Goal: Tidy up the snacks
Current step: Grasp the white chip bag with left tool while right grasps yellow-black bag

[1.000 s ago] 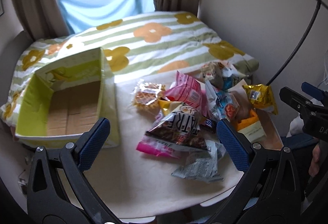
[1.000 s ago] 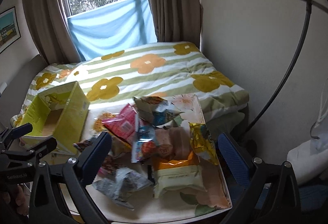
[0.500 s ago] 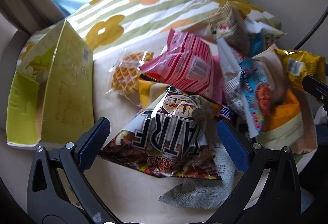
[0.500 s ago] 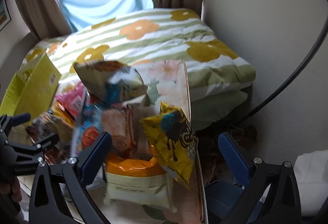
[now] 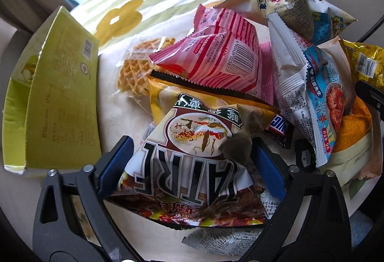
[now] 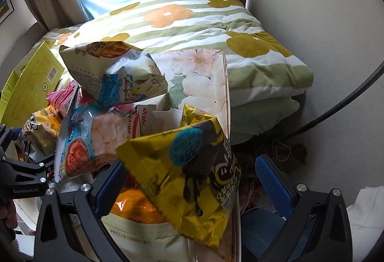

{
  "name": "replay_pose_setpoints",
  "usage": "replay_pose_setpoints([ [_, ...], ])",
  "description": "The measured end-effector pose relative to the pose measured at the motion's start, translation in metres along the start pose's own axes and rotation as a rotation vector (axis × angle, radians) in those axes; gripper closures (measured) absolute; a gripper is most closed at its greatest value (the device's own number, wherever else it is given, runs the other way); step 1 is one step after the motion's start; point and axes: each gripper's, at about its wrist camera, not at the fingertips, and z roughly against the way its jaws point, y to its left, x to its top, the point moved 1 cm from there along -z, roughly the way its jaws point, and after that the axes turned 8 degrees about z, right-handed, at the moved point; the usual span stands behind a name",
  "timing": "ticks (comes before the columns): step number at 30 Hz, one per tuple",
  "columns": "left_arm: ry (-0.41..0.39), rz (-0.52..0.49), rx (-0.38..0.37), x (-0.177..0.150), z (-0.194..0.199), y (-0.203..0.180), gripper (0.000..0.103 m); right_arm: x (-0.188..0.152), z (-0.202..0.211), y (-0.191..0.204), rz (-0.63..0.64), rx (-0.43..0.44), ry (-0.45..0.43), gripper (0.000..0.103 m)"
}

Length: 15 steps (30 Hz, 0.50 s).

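**A:** What differs from a second ago?

**B:** Both grippers have dropped close over the snack pile, which now fills each view. The window and much of the flowered quilt (image 6: pixel 192 29) have slid out of the left view. The green cardboard box (image 5: pixel 55 103), seen earlier with its open inside showing, now shows only its printed side, at the left of the round table (image 5: pixel 115 118).

**A:** And the fingers?

**B:** The left gripper (image 5: pixel 192 166) is closing, with a dark brown chip bag (image 5: pixel 192 166) between its blue pads; whether they press it yet I cannot tell. The right gripper (image 6: pixel 194 187) is closing too: a yellow snack bag (image 6: pixel 192 173) sits against its left pad, its right pad apart from it.

**A:** How do the snacks look?

**B:** Heaped and overlapping on the table's right half. A pink striped packet (image 5: pixel 216 55) lies beyond the brown bag, wrapped waffles (image 5: pixel 136 70) at far left, a blue-and-white shrimp cracker bag (image 5: pixel 321 99) to the right.
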Motion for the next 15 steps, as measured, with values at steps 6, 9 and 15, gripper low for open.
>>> replay_pose_setpoints([
  [6, -0.008, 0.014, 0.003, -0.001, 0.005, 0.002, 0.024, 0.001, -0.006, -0.002, 0.018, 0.006, 0.012, 0.019],
  [9, -0.008, 0.008, 0.0, -0.003, 0.011, -0.002, 0.026, 0.001, -0.011, -0.002, 0.027, 0.009, 0.028, 0.033],
  [15, -0.003, -0.002, -0.014, -0.008, 0.025, -0.012, 0.026, -0.001, -0.012, -0.006, 0.02, 0.0, 0.032, 0.044],
])
